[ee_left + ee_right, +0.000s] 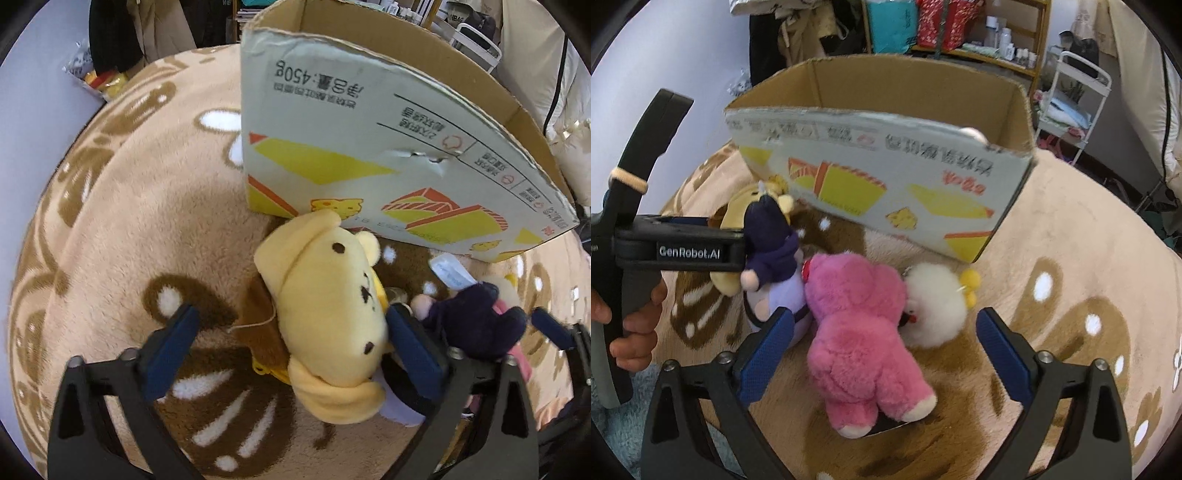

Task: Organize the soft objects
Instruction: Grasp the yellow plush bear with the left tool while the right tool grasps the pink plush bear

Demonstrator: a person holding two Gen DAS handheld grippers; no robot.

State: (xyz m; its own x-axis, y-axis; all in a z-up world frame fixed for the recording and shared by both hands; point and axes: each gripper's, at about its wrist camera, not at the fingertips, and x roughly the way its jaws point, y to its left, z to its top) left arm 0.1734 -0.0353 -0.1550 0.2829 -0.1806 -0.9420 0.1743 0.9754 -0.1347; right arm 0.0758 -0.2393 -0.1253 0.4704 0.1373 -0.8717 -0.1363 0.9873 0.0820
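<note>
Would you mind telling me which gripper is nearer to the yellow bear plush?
Left. The left gripper is open with the yellow bear plush between its fingers. The right gripper is open around the pink bear plush, further from the yellow one.

A lived-in room of a home is shown. A plush cartoon-print blanket [1071,236] is spread underneath, on which soft toys and an opened cardboard box [886,177] are set. Behind, a wooden shelf [997,55] is loaded with bottles and gift bags (red and teal), a white cart [1075,107] is stacked with folded items, and coats [140,29] are hung.
</note>
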